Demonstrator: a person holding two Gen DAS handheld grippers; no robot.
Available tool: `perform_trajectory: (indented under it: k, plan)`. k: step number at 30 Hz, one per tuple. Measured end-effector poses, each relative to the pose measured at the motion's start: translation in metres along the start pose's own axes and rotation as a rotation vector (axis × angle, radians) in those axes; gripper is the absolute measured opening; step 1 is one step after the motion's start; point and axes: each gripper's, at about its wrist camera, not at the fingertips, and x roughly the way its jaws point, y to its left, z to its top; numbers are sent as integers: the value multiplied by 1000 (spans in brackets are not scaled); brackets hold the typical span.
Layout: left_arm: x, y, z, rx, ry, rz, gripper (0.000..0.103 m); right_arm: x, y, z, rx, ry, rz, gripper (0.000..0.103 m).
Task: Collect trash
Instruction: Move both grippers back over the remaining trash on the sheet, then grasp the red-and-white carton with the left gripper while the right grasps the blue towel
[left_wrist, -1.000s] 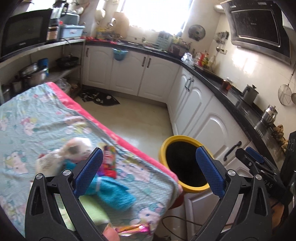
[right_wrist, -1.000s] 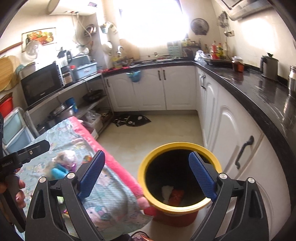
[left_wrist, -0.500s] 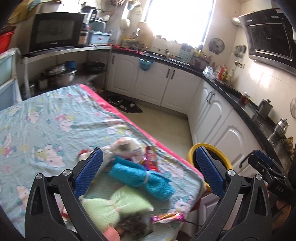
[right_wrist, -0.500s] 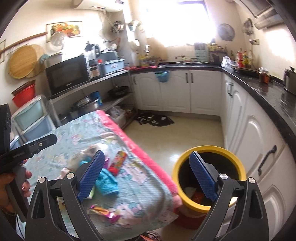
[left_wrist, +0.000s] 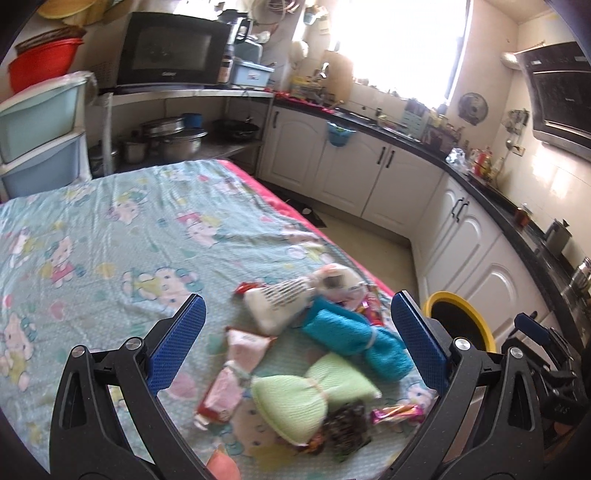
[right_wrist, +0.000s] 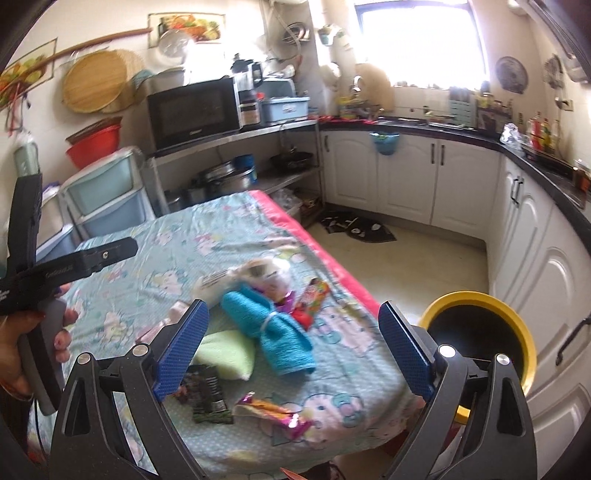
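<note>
Nearest, left gripper (left_wrist: 297, 343): blue-padded jaws spread wide, nothing between them, held above the cluttered corner of a table. Right gripper (right_wrist: 293, 345): jaws likewise wide apart and empty, over the same corner.

Table cover: pale green cartoon-print cloth (left_wrist: 110, 236) with a pink border along the floor-side edge.

Trash items, all lying near that corner:
- shiny pink-and-orange candy wrapper (right_wrist: 275, 410), crumpled, closest to the table edge;
- dark printed packet (right_wrist: 205, 393), flat, just beside the wrapper;
- pink-and-white pouch (left_wrist: 231, 376), long, red at its near end;
- bright multicoloured wrapper (right_wrist: 312, 297), lying towards the pink border;
- white mesh-patterned packet (left_wrist: 277, 302), touching a crumpled whitish bag (left_wrist: 338, 280) behind it.

Cloth items among them: light green knitted pad (left_wrist: 295, 395), cinched at the middle; turquoise knitted roll (right_wrist: 271, 326), tied with a white band.

Container: bin with a yellow rim (right_wrist: 480, 332) on the floor just beside the table corner, against the white cabinets; its inside is dark and the contents cannot be made out.

View differences: the right wrist view shows a hand (right_wrist: 22, 350) grasping the left gripper's handle, plus a floor mat (right_wrist: 356, 225). The left wrist view shows the pouch in full; in the right view it is mostly hidden behind a finger.

Farthest: microwave (left_wrist: 170, 48) on a shelf, red basin (right_wrist: 94, 144) atop plastic drawers.
</note>
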Motion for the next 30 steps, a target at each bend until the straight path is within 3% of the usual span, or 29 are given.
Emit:
perform_trajectory:
  k: [9, 21, 27, 30]
  plan:
    - [11, 36, -25, -21, 70, 47, 92, 27, 21, -15, -42, 70, 28, 90]
    - [40, 66, -64, -27, 181, 83, 92, 67, 18, -39, -61, 161, 5, 90]
    - [59, 75, -77, -43, 241, 72, 92, 95, 12, -47, -77, 216, -27, 90]
    - [68, 83, -84, -78, 281, 34, 84, 107, 7, -51, -71, 247, -28, 90]
